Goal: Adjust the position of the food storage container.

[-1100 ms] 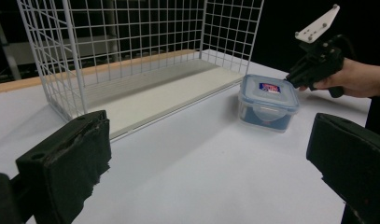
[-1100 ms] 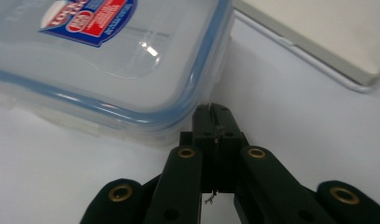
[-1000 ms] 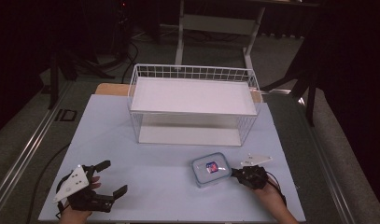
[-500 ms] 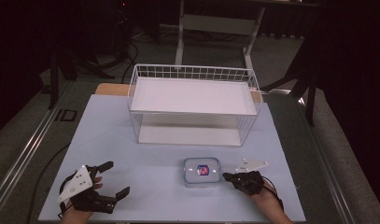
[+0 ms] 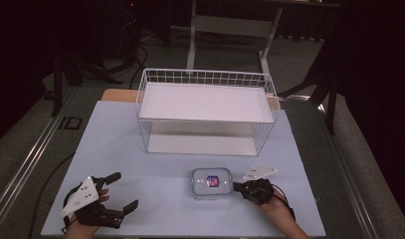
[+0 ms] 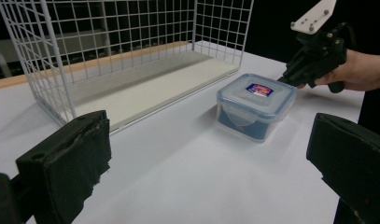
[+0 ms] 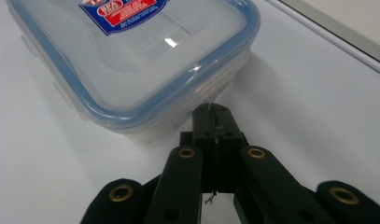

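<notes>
A clear lidded box (image 5: 210, 182) with a blue seal and a red-and-blue label stands on the white table near the front, right of centre. My right gripper (image 5: 238, 187) is shut, and its tip touches the box's right side just under the lid rim. In the right gripper view the closed jaws (image 7: 213, 112) press against the wall of the box (image 7: 131, 60). My left gripper (image 5: 124, 190) rests open at the front left, well apart from the box. The left gripper view looks between that gripper's wide-set jaws (image 6: 206, 163) at the box (image 6: 255, 105) and the right gripper (image 6: 283, 79).
A white wire basket (image 5: 205, 79) with a flat white floor stands across the back middle of the table (image 5: 115, 144); its wire wall (image 6: 131, 28) is near in the left gripper view. Dark floor and stand legs surround the table.
The box has slid to the left and turned square to the table edge, with the shut right gripper following against its right side. The left gripper has hardly moved.
</notes>
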Tool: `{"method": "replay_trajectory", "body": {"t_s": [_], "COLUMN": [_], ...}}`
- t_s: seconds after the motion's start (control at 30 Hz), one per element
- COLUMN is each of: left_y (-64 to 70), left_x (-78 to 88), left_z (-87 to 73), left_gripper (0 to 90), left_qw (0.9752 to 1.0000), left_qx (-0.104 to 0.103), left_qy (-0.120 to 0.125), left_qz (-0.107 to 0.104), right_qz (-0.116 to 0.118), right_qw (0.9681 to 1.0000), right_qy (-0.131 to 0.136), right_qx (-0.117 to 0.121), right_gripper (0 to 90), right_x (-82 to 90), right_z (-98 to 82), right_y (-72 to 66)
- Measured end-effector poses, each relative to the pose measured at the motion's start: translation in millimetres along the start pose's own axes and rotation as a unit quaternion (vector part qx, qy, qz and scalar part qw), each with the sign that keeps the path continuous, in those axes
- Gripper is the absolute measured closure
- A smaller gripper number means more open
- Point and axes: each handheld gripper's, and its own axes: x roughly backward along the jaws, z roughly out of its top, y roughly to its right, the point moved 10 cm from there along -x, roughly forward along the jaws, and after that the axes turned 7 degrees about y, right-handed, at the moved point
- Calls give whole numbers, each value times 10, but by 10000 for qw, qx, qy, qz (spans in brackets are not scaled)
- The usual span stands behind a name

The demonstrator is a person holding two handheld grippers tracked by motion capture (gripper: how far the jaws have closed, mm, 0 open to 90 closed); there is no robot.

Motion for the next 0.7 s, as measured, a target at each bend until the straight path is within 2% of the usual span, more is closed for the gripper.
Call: {"method": "replay_trajectory", "body": {"t_s": [0.23, 0.33, 0.57, 0.7], "left_y": [11, 13, 49, 47], "left_x": [-7, -14, -28, -31], "left_z": [-13, -19, -31, -32], "left_gripper": [9, 9, 9, 9], "left_qw": [10000, 10000, 9999, 9999], "left_qx": [-35, -29, -82, -56], "left_qy": [-42, -54, -99, -84], "left_qz": [-12, -40, -98, -121], "right_qz": [157, 229, 390, 397], "right_qw": [9998, 9995, 9989, 9988], "right_qy": [0, -13, -4, -9], "right_qx": [93, 207, 251, 285], "right_gripper": [900, 900, 900, 900], "right_x": [-79, -131, -251, -280], "right_z": [58, 107, 192, 212], "right_y": [-118, -182, -304, -334]}}
